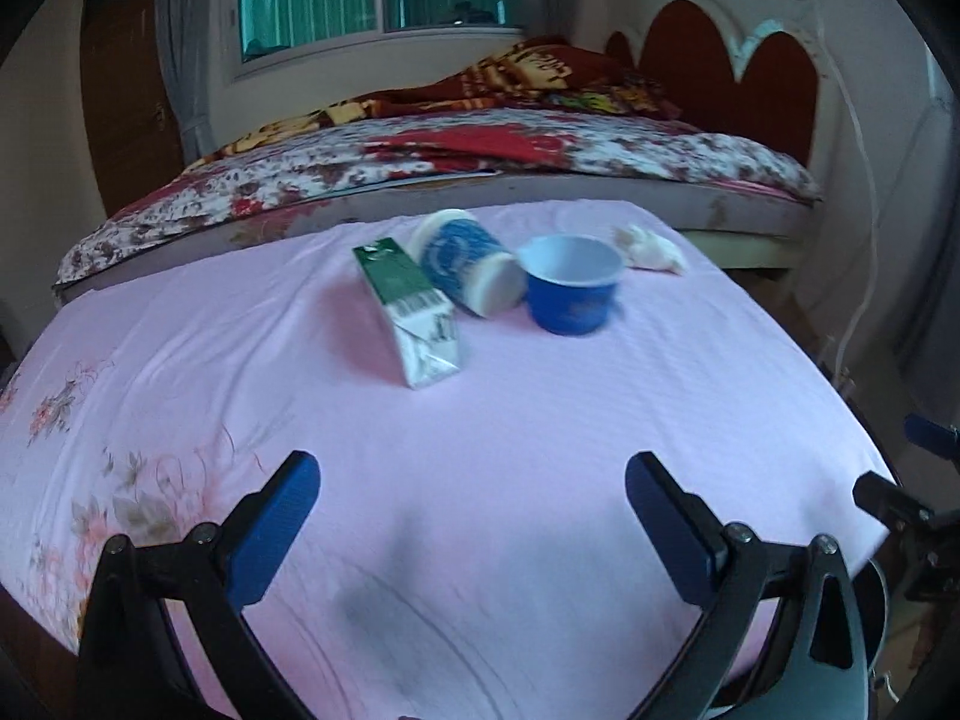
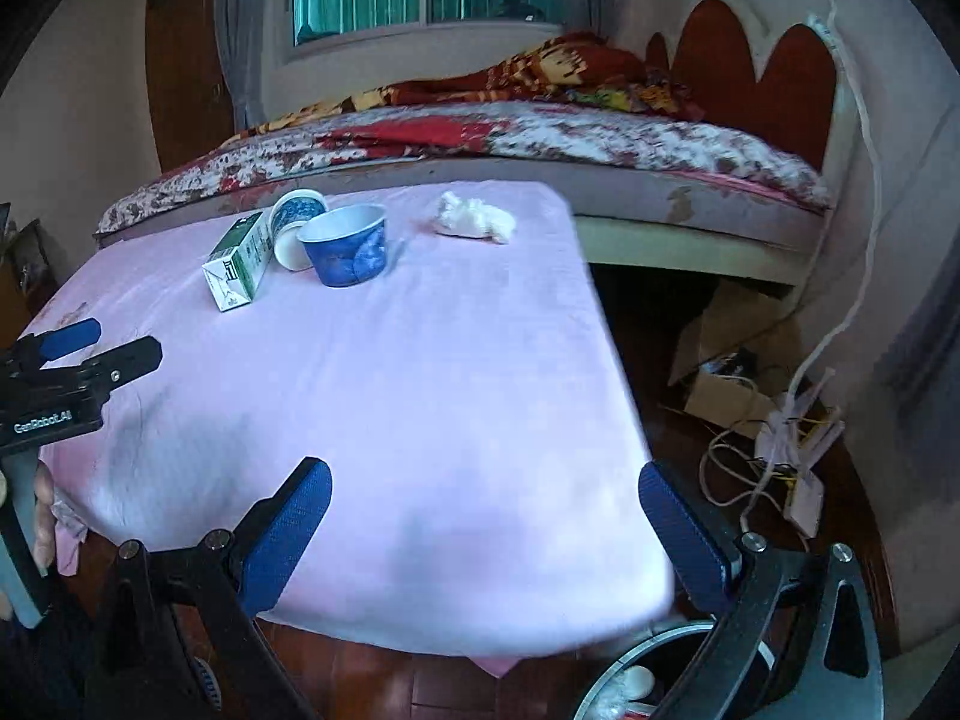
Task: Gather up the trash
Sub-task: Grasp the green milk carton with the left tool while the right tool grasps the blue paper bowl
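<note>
On a table under a pink cloth (image 1: 480, 420) (image 2: 420, 360) lie a green and white carton (image 1: 414, 312) (image 2: 235, 267), a tipped blue and white cup (image 1: 468, 267) (image 2: 294, 228), an upright blue cup (image 1: 573, 285) (image 2: 348, 246) and a crumpled white tissue (image 1: 651, 249) (image 2: 477, 219). My left gripper (image 1: 471, 534) is open over the near part of the cloth, well short of the trash. My right gripper (image 2: 486, 534) is open at the table's near right corner, empty. The left gripper (image 2: 96, 348) also shows at the left edge of the right wrist view.
A bed with a floral cover (image 1: 480, 150) (image 2: 510, 132) stands behind the table. A round bin rim (image 2: 648, 672) with white scraps inside sits below the right gripper. Cardboard (image 2: 726, 360) and tangled cables (image 2: 786, 450) lie on the floor at right.
</note>
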`<state>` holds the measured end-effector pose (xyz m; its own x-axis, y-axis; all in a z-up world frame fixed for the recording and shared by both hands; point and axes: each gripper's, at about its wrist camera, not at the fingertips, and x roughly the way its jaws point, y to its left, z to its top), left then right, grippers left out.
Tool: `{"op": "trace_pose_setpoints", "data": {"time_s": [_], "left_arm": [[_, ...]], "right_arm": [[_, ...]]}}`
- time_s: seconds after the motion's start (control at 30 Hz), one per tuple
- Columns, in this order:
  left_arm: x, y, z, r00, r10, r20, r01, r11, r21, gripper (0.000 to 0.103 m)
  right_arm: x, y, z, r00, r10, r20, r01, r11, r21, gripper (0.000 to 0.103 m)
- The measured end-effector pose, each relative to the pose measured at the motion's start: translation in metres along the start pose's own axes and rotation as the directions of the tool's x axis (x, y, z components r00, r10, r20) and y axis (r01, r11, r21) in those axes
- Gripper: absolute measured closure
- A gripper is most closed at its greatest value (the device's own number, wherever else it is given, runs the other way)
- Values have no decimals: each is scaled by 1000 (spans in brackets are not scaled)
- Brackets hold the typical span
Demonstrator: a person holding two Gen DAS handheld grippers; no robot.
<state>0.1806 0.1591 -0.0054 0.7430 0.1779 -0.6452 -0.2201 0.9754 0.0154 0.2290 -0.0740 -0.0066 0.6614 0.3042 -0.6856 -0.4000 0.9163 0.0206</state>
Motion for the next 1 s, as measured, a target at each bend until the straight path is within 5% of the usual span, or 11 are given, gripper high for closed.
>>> {"op": "trace_pose_setpoints", "data": {"time_s": [0.13,0.53,0.73,1.0], "left_arm": [[32,16,15,999,-17,-39,14,998,-57,22],[123,31,50,988,-10,-156,-11,991,-135,23],[121,54,44,985,-19,-170,-2,992,-123,46],[131,64,53,986,-16,-168,-6,992,-127,46]], "right_arm": [[33,17,27,999,34,-12,-35,999,-34,0],[135,44,95,989,104,-101,-114,988,-104,0],[170,70,115,982,151,-113,-165,978,-130,0],[205,87,139,978,168,-124,-178,981,-73,0]]}}
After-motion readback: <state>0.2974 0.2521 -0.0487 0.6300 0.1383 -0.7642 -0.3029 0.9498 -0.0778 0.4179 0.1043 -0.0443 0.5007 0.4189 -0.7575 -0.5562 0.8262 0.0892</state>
